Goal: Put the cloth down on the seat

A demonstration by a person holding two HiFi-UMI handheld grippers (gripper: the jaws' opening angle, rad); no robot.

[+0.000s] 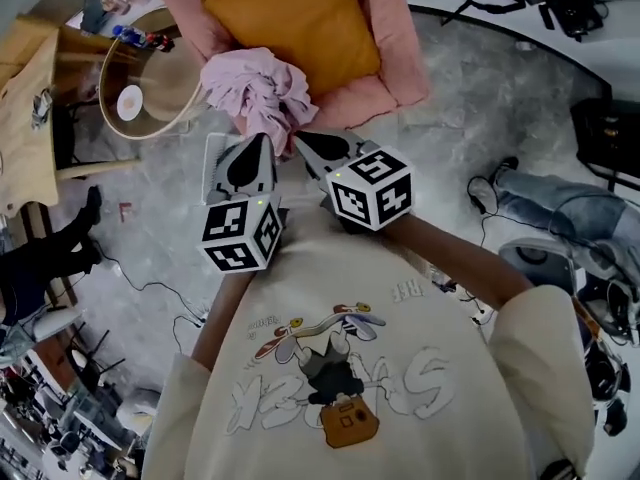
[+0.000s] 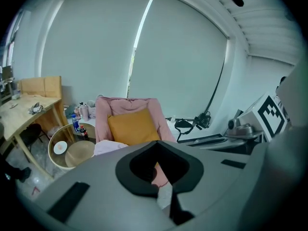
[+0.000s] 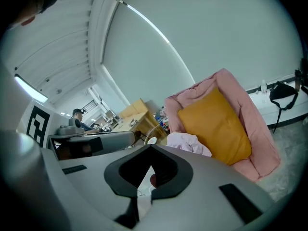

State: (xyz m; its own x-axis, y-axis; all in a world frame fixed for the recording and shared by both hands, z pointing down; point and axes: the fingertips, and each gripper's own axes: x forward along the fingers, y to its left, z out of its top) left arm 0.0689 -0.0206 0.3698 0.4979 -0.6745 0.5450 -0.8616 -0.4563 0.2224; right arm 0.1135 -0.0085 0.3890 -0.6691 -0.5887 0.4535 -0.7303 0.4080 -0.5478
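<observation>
Grey mottled floor (image 1: 450,108), wooden desk (image 2: 26,110), round side table (image 1: 165,83), pale window blinds (image 2: 96,47)

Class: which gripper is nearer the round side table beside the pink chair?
Left. The left gripper sits just right of the round side table in the head view; the right gripper lies beyond it, farther from the table.

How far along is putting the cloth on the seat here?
Done: pink cloth bunched over the seat's front edge, by the orange cushion. In hand: left gripper and right gripper shut at its hem, grip unclear. Left: let go, withdraw.
</observation>
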